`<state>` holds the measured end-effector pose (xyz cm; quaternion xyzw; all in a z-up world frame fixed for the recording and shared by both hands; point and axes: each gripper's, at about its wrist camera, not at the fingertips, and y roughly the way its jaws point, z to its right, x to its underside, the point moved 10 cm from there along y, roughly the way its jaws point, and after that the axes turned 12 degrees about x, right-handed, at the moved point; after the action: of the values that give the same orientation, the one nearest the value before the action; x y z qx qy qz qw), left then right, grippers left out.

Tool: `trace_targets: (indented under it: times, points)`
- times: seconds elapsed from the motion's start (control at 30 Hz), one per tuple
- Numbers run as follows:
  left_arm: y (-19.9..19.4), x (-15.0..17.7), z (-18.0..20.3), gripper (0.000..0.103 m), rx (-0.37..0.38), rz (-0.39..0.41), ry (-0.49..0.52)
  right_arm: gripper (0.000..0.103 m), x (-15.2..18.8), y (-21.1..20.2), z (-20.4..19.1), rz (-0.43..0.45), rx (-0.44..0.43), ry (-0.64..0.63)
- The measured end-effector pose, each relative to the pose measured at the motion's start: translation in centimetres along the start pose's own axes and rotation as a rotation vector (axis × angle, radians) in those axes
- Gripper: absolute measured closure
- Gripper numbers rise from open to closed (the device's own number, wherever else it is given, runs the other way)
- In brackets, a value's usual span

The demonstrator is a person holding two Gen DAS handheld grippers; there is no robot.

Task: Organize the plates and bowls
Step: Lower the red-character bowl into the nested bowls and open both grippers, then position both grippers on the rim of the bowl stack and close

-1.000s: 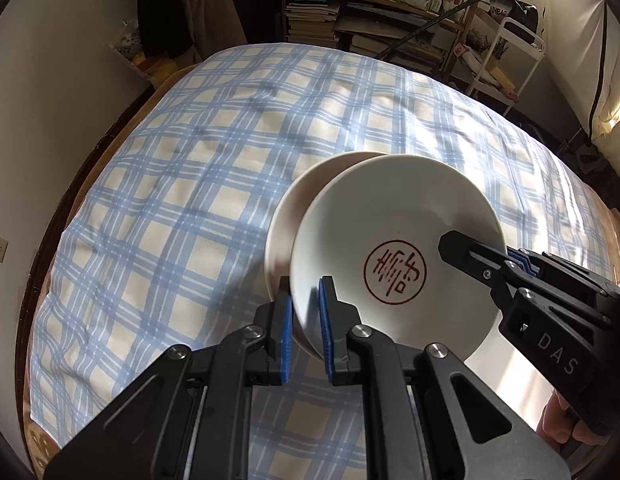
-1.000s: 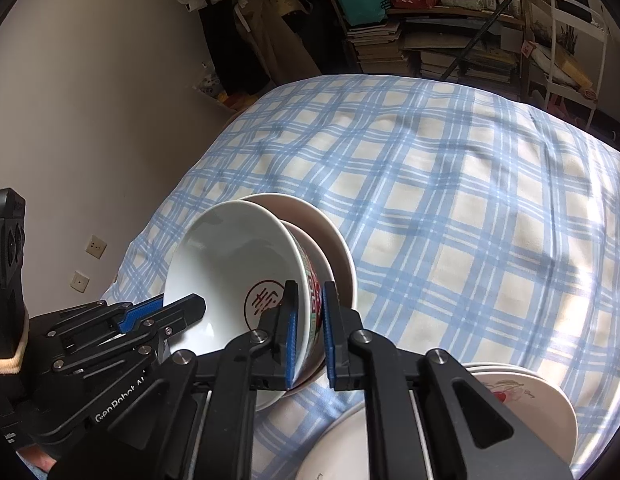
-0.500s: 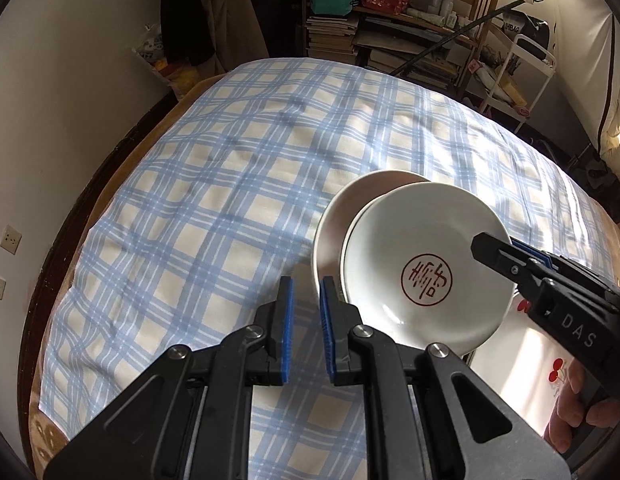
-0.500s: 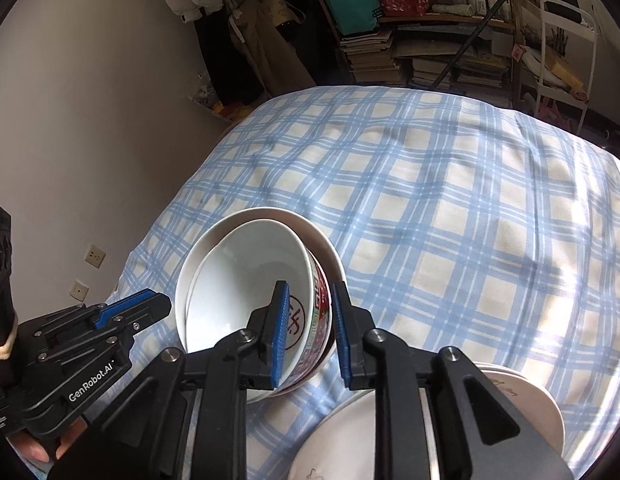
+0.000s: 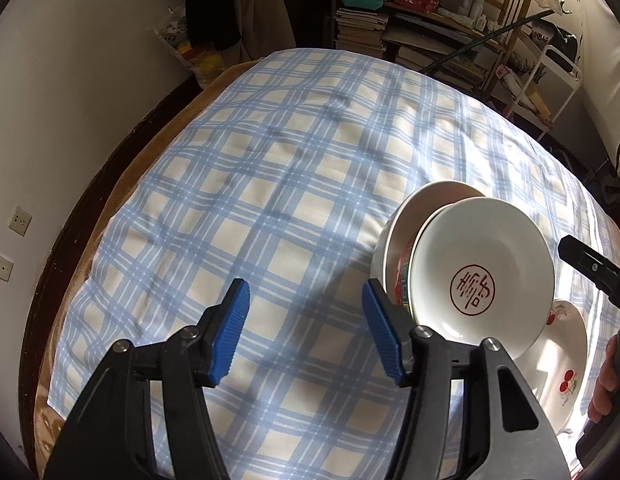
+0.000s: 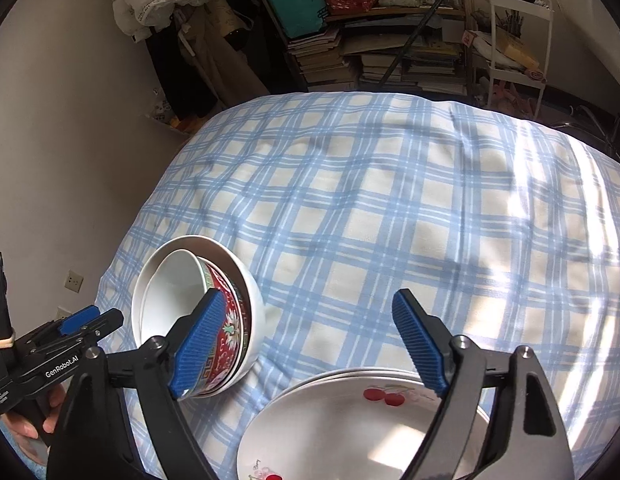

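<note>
My left gripper [image 5: 306, 330] and right gripper [image 6: 313, 344] both opening, empty, nested bowls [image 6: 198, 312] tilted beside cherry plates [image 6: 349, 420], checked cloth [image 6: 389, 220] beyond them bare

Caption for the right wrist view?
Right tongs opening, empty, beside nested bowls above cherry plates.

A lived-in room in a home, used partly for storage. A blue and cream checked cloth [image 5: 294, 208] covers a soft, wide surface by a white wall with sockets [image 5: 20, 220]. Behind it stand wooden shelves [image 6: 393, 40] crammed with stacked books, bags, hanging clothes [image 5: 246, 4] and a white trolley [image 6: 517, 36].
</note>
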<state>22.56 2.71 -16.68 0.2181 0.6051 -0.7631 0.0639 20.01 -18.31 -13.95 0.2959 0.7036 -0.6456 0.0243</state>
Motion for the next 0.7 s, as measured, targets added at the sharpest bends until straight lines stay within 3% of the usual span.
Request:
trace_targets:
  times: [0.23, 0.7]
  points:
    - [-0.4, -0.5, 0.2, 0.014, 0.031, 0.024, 0.003, 0.002, 0.9, 1.7, 0.6, -0.051, 0.020, -0.011]
    - [1.7, 0.8, 0.0, 0.014, 0.067, -0.088, -0.040, 0.002, 0.8, 2.1, 0.8, -0.039, 0.048, -0.036]
